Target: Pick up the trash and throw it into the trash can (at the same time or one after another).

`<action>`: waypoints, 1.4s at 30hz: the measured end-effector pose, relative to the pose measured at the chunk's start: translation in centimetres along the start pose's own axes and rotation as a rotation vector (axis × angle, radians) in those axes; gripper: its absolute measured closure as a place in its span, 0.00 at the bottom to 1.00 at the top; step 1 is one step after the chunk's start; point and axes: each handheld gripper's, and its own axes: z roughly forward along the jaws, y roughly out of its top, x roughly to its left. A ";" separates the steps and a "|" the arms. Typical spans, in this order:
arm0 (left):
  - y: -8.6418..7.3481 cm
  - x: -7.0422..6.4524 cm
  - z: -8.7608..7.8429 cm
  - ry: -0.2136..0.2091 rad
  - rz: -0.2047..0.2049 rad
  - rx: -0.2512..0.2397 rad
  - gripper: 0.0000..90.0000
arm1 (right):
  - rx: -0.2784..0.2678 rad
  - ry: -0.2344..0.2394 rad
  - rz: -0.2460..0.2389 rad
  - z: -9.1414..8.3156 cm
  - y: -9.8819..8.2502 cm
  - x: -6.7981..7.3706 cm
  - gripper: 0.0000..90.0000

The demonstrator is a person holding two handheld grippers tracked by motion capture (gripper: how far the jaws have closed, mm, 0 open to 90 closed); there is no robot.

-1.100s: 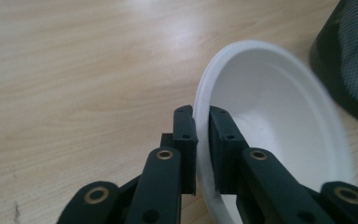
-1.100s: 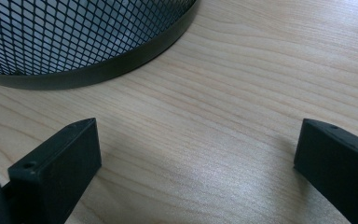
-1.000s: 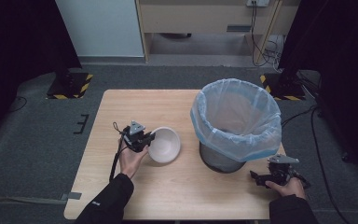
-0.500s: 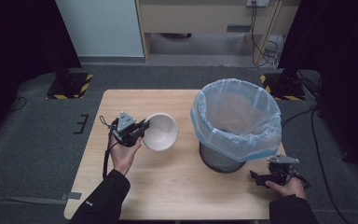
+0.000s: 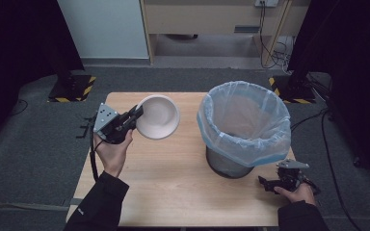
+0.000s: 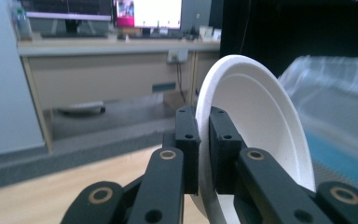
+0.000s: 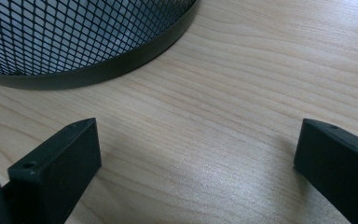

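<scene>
The table [image 5: 173, 187] carries a mesh bin with a blue liner [image 5: 243, 126] at its right half. The white bowl [image 5: 157, 117] hangs above the table's left part, tilted on edge, with the bin lying at about three o'clock from it and near. The left gripper [image 5: 136, 115], the nearer one to the bowl, has its jaws clenched on the bowl's rim at nine o'clock. The right gripper [image 5: 269, 183] rests at the bin's five o'clock, jaws spread wide, grasping nothing.
</scene>
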 end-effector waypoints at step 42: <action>9.8 -11.4 7.5 -0.217 0.022 -0.175 0.93 | 0.000 0.001 0.000 0.0 0.0 0.0 0.01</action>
